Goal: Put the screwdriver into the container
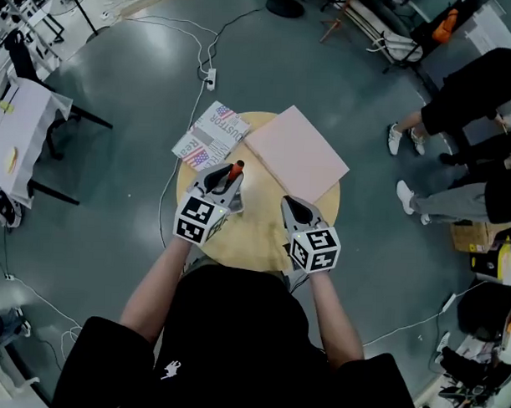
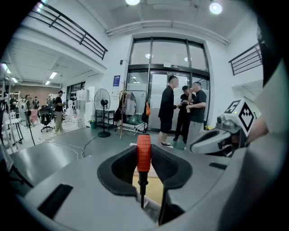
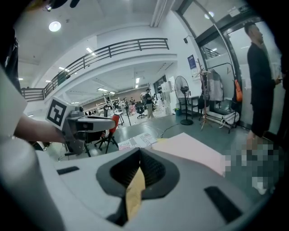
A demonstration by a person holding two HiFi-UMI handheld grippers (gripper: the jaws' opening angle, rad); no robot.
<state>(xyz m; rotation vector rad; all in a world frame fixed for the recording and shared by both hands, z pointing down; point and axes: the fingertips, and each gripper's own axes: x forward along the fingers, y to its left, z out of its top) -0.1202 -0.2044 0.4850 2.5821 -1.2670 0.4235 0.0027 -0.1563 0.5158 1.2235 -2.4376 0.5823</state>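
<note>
My left gripper is shut on a screwdriver with an orange handle, held above the left part of the round wooden table. In the left gripper view the orange handle stands upright between the pads, the dark shaft pointing down toward the camera. A flat pink container lies at the table's far right; it also shows in the right gripper view. My right gripper hovers over the table's near right, its jaws together with nothing in them.
A printed paper lies at the table's far left edge, partly hanging over it. People stand to the right of the table. A cable and power strip run across the grey floor beyond it. A white table stands far left.
</note>
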